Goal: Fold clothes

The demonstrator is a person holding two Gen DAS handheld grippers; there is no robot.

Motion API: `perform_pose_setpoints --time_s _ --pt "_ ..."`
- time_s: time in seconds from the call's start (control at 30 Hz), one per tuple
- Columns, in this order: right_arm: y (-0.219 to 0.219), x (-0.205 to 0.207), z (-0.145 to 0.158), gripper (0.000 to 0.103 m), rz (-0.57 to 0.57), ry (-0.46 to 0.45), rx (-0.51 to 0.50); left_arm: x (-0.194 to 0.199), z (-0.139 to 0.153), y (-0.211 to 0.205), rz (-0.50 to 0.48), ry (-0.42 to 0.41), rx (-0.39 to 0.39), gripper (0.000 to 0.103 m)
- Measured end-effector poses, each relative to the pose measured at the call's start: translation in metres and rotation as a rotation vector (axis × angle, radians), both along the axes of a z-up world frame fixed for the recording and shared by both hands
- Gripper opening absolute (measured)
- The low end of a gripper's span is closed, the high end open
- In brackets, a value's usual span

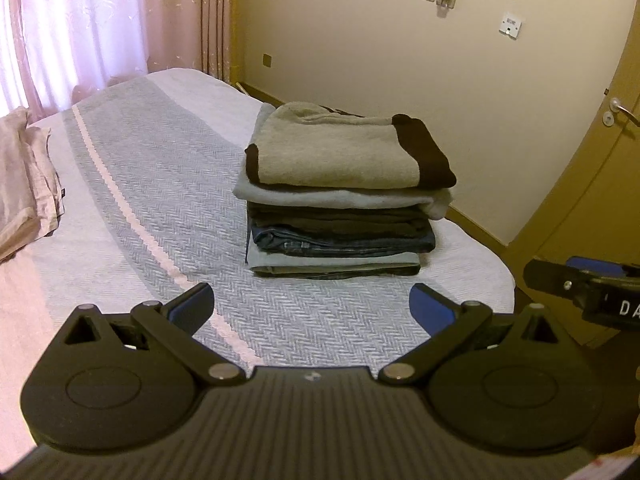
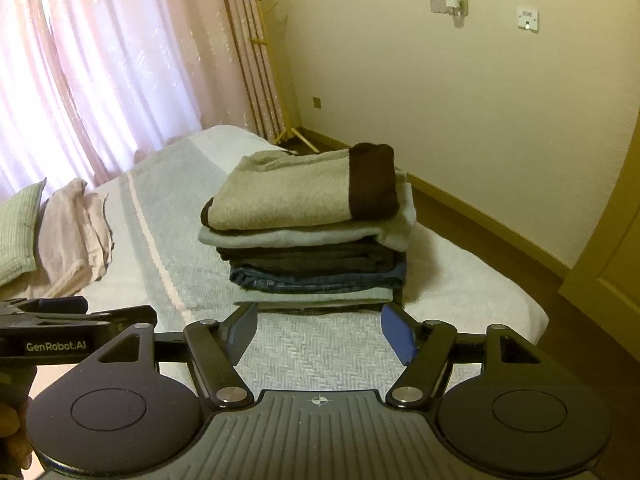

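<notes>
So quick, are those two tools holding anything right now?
Left tool: open, holding nothing.
Right tool: open, holding nothing.

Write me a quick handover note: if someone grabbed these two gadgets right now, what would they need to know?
Left tool: open, empty, held above the bed facing the stack.
Right tool: open, empty, also aimed at the stack, just short of it.
Clothes: a folded stack sits on the bedspread near the bed's far right side; the beige sweater with dark trim lies on top, with a pale garment, dark items and jeans under it.
Done: everything in the stack looks folded.
Left: a pinkish cloth lies rumpled near the pillow; whether it belongs to the job is unclear.
</notes>
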State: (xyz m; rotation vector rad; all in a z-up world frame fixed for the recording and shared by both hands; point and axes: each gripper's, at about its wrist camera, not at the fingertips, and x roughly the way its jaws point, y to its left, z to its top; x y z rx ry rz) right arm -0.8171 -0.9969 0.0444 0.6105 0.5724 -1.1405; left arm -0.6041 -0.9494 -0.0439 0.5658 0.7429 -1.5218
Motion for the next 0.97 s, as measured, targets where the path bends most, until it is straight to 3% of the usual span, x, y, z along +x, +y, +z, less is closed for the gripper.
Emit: perform_pose_setpoints --time_s 0.6,0.97 --pt "0.0 0.0 -0.009 0.066 0.0 0.011 0.037 -0.004 -0.007 -0.002 -0.004 -0.035 0.027 0.102" --pt "0.023 -0.003 -0.003 0.066 -0.014 0.025 0.025 -0.004 -0.003 0.01 -0.01 -0.01 0.015 0.102"
